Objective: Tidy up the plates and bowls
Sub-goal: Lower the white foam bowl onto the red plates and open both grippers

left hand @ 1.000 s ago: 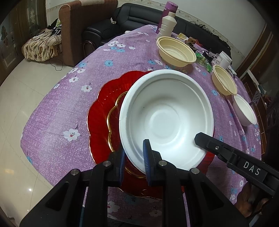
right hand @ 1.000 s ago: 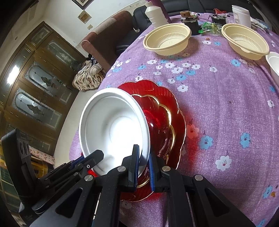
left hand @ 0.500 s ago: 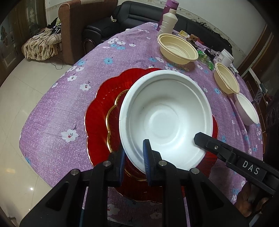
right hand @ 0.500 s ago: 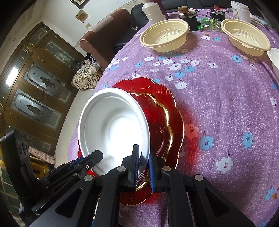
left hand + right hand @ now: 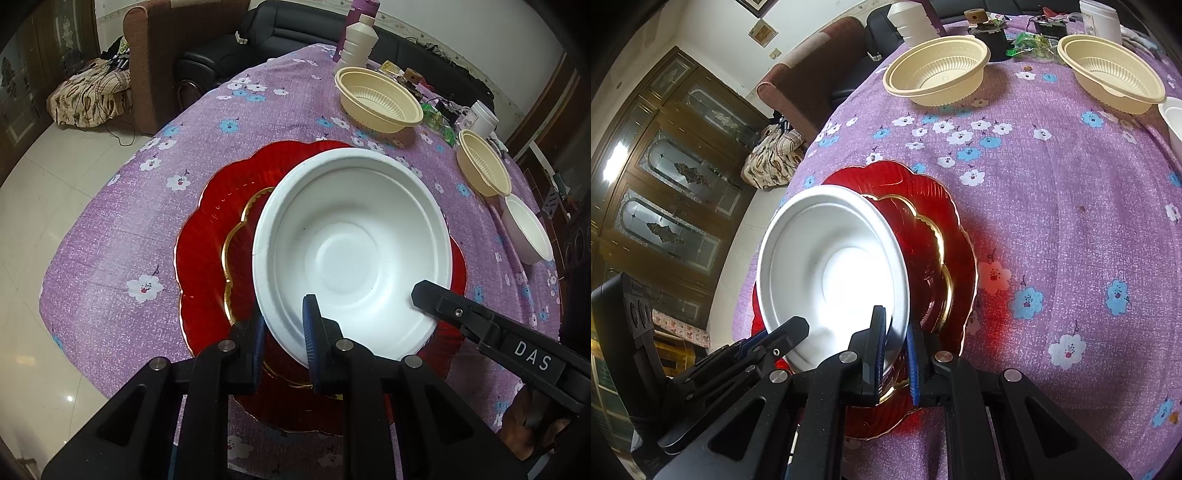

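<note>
Both sets of jaws pinch the rim of the same white foam bowl (image 5: 351,251). The left gripper (image 5: 282,332) has its blue-padded jaws closed on the near-left part of the rim, one pad inside the bowl and one outside. The right gripper (image 5: 895,338) clamps the near-right part of the rim in the same way. In the left wrist view the right gripper's black finger, marked DAS, reaches onto the bowl's near-right edge.

The bowl is tilted above a stack of two red scalloped plates: a large red plate (image 5: 207,229) lies on the worktop (image 5: 110,236), and a smaller red plate with a gold rim (image 5: 240,254) lies on top of it. Whether the bowl's underside touches the gold-rimmed plate cannot be told.

The worktop is covered by a purple cloth with white and blue flowers. Farther back on it stand two cream ribbed plastic bowls (image 5: 378,101) (image 5: 484,166), well apart from the plates, and a small white bowl (image 5: 528,229) near the right edge. Behind the nearer cream bowl stand a white plastic bottle (image 5: 358,44) and a purple bottle (image 5: 347,22). Beyond the worktop are a brown armchair (image 5: 166,48) and a black sofa (image 5: 295,26).
</note>
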`<act>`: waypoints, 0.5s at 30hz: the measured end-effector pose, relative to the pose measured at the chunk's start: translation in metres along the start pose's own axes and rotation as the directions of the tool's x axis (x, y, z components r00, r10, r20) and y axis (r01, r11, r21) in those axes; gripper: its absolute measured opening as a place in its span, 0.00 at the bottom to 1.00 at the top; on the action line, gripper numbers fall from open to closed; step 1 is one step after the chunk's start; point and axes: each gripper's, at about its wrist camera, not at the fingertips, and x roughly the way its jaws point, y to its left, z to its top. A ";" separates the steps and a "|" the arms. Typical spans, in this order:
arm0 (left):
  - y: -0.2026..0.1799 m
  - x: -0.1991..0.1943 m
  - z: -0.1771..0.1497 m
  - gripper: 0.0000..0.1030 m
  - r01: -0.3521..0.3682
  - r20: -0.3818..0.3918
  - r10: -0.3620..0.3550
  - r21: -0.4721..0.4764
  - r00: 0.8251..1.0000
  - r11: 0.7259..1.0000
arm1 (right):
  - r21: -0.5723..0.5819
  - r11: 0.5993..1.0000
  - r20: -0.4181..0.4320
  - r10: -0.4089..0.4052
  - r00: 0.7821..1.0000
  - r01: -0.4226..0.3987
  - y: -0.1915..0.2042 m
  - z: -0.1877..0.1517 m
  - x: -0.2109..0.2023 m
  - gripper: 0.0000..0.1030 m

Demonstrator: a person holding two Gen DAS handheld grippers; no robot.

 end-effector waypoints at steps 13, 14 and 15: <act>-0.002 0.001 0.001 0.16 -0.004 -0.001 0.004 0.005 1.000 1.000 | 0.004 1.000 0.001 0.004 1.000 -0.004 0.000 0.000 -0.002 0.13; -0.003 0.001 0.001 0.17 -0.005 0.000 0.005 0.006 1.000 1.000 | 0.000 1.000 0.004 -0.001 1.000 0.001 0.001 0.000 -0.002 0.13; -0.003 0.001 0.000 0.17 -0.006 0.000 0.006 0.007 1.000 1.000 | -0.001 1.000 0.005 -0.003 1.000 0.003 0.001 -0.001 -0.002 0.13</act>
